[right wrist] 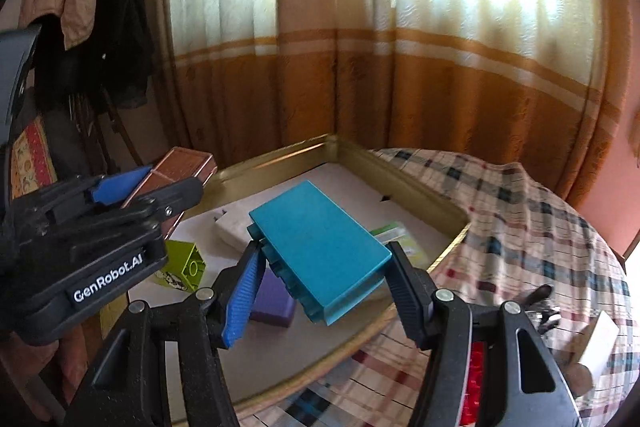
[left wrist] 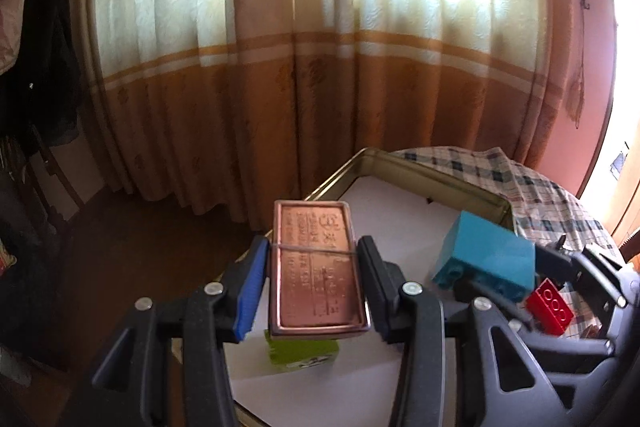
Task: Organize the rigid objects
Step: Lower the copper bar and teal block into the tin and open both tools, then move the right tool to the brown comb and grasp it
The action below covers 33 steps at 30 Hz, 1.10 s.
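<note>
1. Between the pads of the left gripper [left wrist: 314,269] sits a copper-coloured embossed tin [left wrist: 318,267], clamped across its short width and held above the near-left part of a gold-rimmed tray [left wrist: 436,177]. The tin looks rigid and smooth-walled, so slip is a risk; a thin band crosses it at the grip line.
2. The right gripper [right wrist: 320,281] is closed on a teal block [right wrist: 320,251], tilted, above the tray floor. It looks like hard, light plastic; flat sides suit a pinch across the width, as taken.
3. Below the left gripper a lime-green block [left wrist: 304,349] rests on the tray floor, largely hidden by the tin.
4. Below the right gripper lie a purple block [right wrist: 274,301], a white flat item [right wrist: 234,227] and a green-and-white packet [right wrist: 394,235], each partly covered by the teal block.
5. A red studded block [left wrist: 550,307] lies beside the right gripper, outside the tray on the checked cloth [right wrist: 520,211].
6. The tin's lettering is too blurred to read, and the counter under the cloth is not visible.
</note>
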Available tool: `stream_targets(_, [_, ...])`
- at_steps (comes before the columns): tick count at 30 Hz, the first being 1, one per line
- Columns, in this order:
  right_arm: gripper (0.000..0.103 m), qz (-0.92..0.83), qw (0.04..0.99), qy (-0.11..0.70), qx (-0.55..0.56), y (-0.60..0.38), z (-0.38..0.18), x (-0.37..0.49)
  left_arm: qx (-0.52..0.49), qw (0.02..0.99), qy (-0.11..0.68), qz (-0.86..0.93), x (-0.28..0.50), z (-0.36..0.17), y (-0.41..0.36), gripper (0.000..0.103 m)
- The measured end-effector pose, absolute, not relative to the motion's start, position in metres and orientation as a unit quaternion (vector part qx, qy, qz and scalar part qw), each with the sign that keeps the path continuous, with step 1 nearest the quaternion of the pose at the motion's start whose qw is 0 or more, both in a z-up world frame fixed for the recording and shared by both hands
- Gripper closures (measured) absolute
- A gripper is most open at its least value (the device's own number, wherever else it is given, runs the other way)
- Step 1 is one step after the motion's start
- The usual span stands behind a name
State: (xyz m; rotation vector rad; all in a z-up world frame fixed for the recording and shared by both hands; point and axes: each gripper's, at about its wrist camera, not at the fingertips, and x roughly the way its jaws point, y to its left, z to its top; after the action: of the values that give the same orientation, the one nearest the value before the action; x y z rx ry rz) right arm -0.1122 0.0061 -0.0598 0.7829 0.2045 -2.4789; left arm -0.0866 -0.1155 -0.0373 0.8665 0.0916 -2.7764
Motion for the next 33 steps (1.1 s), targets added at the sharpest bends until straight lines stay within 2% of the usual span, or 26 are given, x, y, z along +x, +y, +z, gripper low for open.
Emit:
stream_targets(7, [0.039,-0.907,0.282,0.079,0.304,-0.006,-0.068,-0.113,0.305,0.130,0.037,-0.943,-0.091,-0.041,-0.126,0.058])
stream_targets(8, [0.037,-0.906,0.284,0.078,0.304,-0.006,-0.068,-0.113,0.307,0.132,0.039,-0.942,-0.091,-0.042,-0.127,0.058])
stream_targets(9, [0.029,-0.907,0.284,0.079,0.301,-0.006,-0.068,-0.112,0.310,0.132,0.041,-0.941,-0.091,-0.043,-0.128,0.058])
stream_targets(10, [0.025,-0.908,0.283,0.078,0.299,-0.005,-0.067,-0.111,0.312,0.133,0.041,-0.940,-0.091,-0.044,-0.128,0.058])
stream_targets(14, [0.023,-0.909,0.282,0.062,0.299,0.002,-0.062,-0.111,0.308,0.135,0.038,-0.941,-0.088,-0.042,-0.124,0.057])
stream_targets(15, [0.023,-0.910,0.282,0.060,0.298,0.006,-0.060,-0.109,0.305,0.133,0.037,-0.942,-0.085,-0.039,-0.121,0.055])
stream_targets(17, [0.023,-0.912,0.276,0.061,0.297,0.017,-0.057,-0.105,0.297,0.133,0.032,-0.945,-0.081,-0.033,-0.116,0.035])
stream_targets(20, [0.022,-0.917,0.263,0.053,0.297,0.042,-0.053,-0.097,0.275,0.123,0.032,-0.953,-0.069,-0.022,-0.104,0.018])
stream_targets(28, [0.020,-0.922,0.202,0.040,0.328,0.136,-0.063,-0.074,0.261,0.059,0.005,-0.964,-0.046,-0.018,-0.041,0.006])
stream_targets(33, [0.020,-0.921,0.163,0.045,0.351,0.187,-0.076,-0.061,0.282,0.026,0.006,-0.959,-0.046,-0.029,-0.008,0.006])
